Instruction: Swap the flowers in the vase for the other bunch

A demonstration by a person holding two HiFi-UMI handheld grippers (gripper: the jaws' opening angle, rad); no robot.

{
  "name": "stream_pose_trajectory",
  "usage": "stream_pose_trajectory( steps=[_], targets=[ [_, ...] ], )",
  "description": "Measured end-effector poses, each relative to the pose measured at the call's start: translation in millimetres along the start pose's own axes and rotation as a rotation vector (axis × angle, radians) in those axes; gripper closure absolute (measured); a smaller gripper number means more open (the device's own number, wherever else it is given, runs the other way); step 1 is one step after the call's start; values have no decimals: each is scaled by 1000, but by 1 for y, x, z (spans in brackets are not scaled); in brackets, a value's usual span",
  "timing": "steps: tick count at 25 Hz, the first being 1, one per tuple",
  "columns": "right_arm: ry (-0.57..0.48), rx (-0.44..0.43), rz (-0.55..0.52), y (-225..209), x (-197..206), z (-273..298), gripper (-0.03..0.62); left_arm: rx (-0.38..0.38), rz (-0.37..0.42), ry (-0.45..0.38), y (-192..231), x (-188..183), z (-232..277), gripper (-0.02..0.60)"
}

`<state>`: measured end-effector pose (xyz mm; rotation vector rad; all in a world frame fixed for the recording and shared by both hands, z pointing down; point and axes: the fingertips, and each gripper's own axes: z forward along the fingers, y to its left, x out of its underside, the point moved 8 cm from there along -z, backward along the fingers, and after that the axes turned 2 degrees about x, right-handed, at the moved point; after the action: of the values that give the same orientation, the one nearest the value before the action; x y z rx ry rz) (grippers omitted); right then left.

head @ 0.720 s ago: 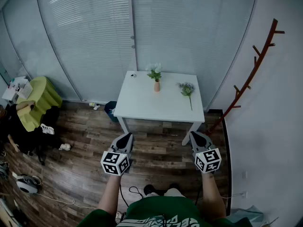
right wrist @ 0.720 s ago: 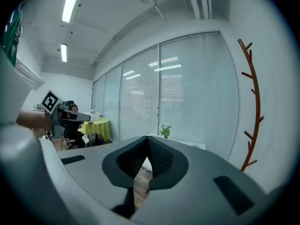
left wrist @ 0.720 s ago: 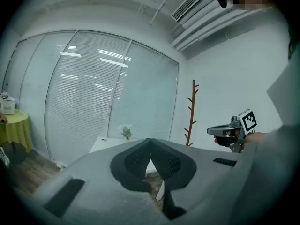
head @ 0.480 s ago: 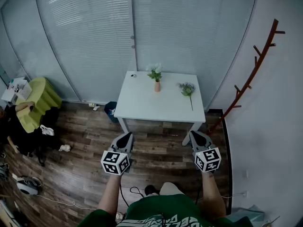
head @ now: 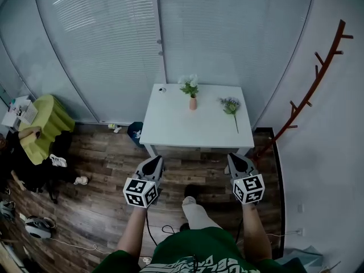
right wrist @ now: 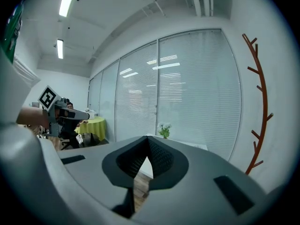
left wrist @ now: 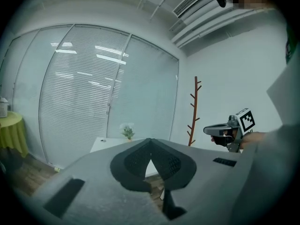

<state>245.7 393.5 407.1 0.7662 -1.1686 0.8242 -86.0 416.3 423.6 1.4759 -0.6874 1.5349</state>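
On the white table stands a small pink vase with white flowers. A loose purple bunch lies on the table's right side. My left gripper and right gripper are held level over the wooden floor, well short of the table's near edge. Both have their jaws closed together with nothing between them. The left gripper view shows the vase's white flowers far ahead and the right gripper off to the side. The flowers also show in the right gripper view.
A red coat tree leans at the right wall. Glass walls with blinds stand behind the table. At the left are a yellow-green covered table, a seated person and shoes. A cable runs on the floor by my feet.
The table now sits closer in the head view and my leg has stepped forward. Both grippers keep their pose, still shut.
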Motion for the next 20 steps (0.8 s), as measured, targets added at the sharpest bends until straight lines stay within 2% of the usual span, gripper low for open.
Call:
stream_pose_trajectory(
  steps=[6, 13, 20],
  targets=[
    [-11, 8, 8, -18, 5, 75, 582, 6, 26, 17, 48, -4, 53, 574],
    [-6, 24, 22, -51, -11, 185, 581, 30, 30, 37, 122, -26, 136, 574],
    [28, 28, 25, -83, -15, 282, 580, 47, 27, 82, 178, -35, 221, 574]
  ],
)
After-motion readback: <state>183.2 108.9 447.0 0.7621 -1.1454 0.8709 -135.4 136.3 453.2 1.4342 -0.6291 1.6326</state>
